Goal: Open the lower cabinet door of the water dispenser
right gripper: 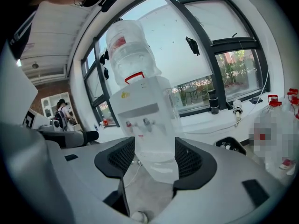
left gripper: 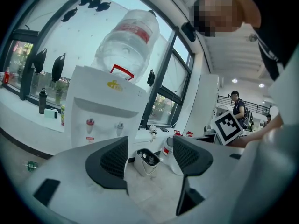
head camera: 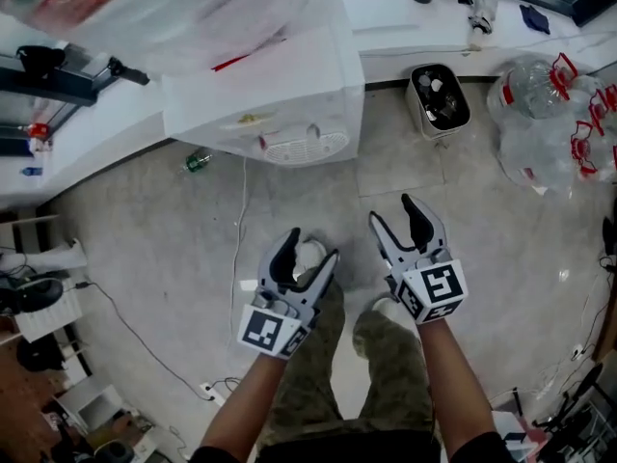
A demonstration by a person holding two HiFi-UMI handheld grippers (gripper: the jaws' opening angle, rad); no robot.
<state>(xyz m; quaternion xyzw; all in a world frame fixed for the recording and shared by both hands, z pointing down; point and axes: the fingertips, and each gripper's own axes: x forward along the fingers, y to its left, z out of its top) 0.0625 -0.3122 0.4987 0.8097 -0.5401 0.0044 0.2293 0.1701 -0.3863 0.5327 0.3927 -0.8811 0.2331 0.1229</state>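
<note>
Water dispenser (head camera: 289,85) stands on the floor at 11 o'clock from both grippers in the head view, against a white counter (head camera: 87,143), well apart from either tool; a large clear water bottle (head camera: 145,8) sits inverted on top; the grilled drip tray (head camera: 307,148) faces the person; the lower cabinet door (right gripper: 156,160) shows only in the right gripper view, as a pale panel below the two taps (right gripper: 142,122), seam and handle too washed out to read. Left gripper (head camera: 313,249): jaws spread, nothing between them; its own view looks past the pads (left gripper: 114,160) at floor and a distant waste bin (left gripper: 147,160), with the dispenser off at 10 o'clock. Right gripper (head camera: 393,212): jaws likewise spread and empty; the dispenser front is framed in the gap but far off, no contact. Both grippers hang over bare floor, side by side, above the person's camouflage trousers (head camera: 386,374). Outward in the head view: white cable (head camera: 239,230) trailing from the dispenser base toward 6 o'clock; small green bottle (head camera: 198,161) lying on the floor at the dispenser's 8 o'clock; the bin at its 3 o'clock; a cluster of empty water jugs (head camera: 540,114) beyond, at 2 o'clock from the right gripper.
</note>
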